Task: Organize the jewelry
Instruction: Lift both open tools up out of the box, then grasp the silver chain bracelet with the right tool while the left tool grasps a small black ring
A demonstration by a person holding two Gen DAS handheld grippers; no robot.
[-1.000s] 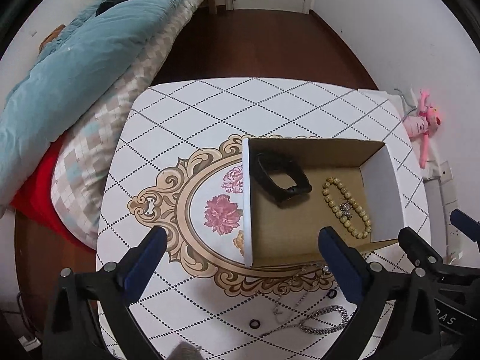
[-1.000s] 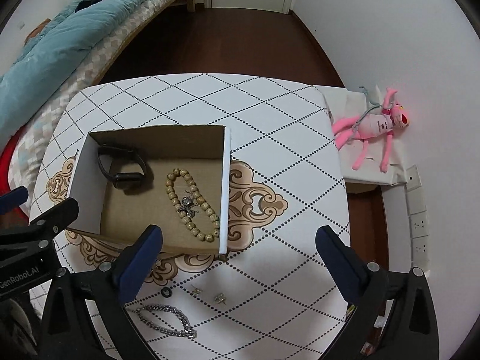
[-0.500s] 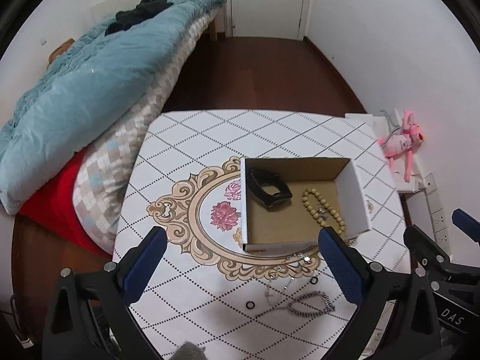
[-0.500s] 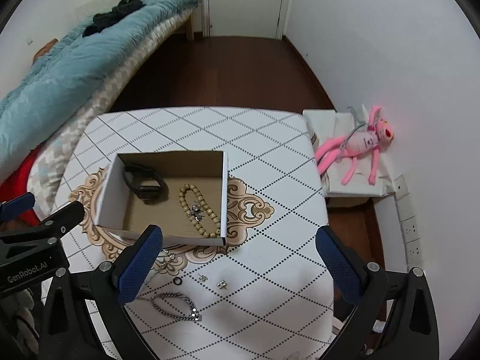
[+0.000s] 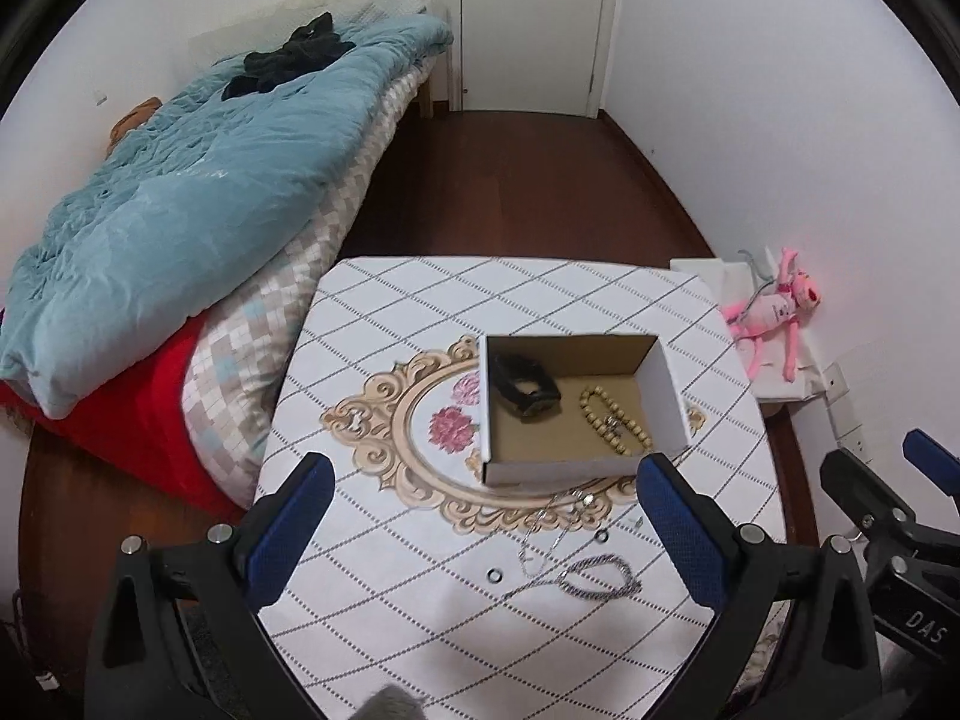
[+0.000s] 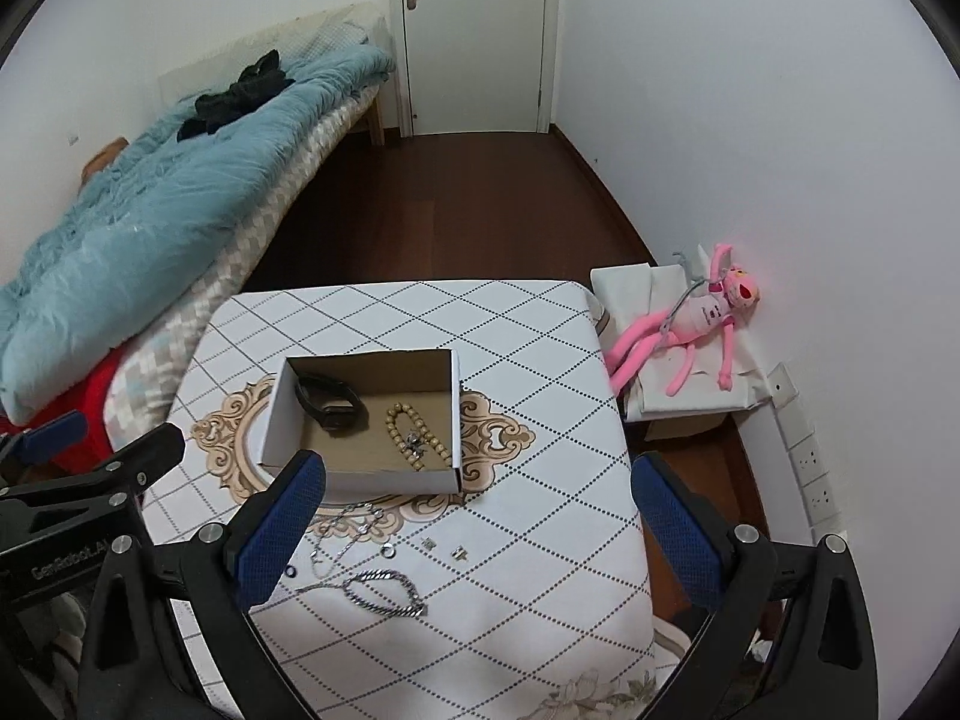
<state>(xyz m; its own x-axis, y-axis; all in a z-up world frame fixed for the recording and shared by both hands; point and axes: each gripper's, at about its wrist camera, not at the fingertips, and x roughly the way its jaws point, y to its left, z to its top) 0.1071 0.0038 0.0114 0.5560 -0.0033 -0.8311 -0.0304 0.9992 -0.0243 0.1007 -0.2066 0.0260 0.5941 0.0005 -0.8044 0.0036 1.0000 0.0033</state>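
Observation:
An open cardboard box (image 5: 666, 381) (image 6: 457, 420) sits mid-table. It holds a black watch band (image 5: 525, 387) (image 6: 327, 402) and a beige bead bracelet (image 5: 612, 417) (image 6: 417, 435). In front of it lie a silver chain bracelet (image 5: 600, 576) (image 6: 384, 591), a thin necklace (image 5: 549, 519) (image 6: 342, 537), small rings (image 5: 495, 574) (image 6: 388, 551) and ear studs (image 6: 459, 552). My left gripper (image 5: 480, 540) and right gripper (image 6: 474, 540) are both open and empty, held high above the table's near side.
The table (image 5: 420, 312) (image 6: 528, 360) has a white diamond-pattern cloth. A bed with a teal duvet (image 5: 198, 198) (image 6: 150, 222) borders its left. A pink plush toy (image 5: 774, 312) (image 6: 696, 324) lies on a white box at the right wall. A door (image 6: 474, 30) stands at the back.
Both grippers have risen and pulled back from the table, so the box and jewelry look smaller and more of the room shows. Both stay open and empty.

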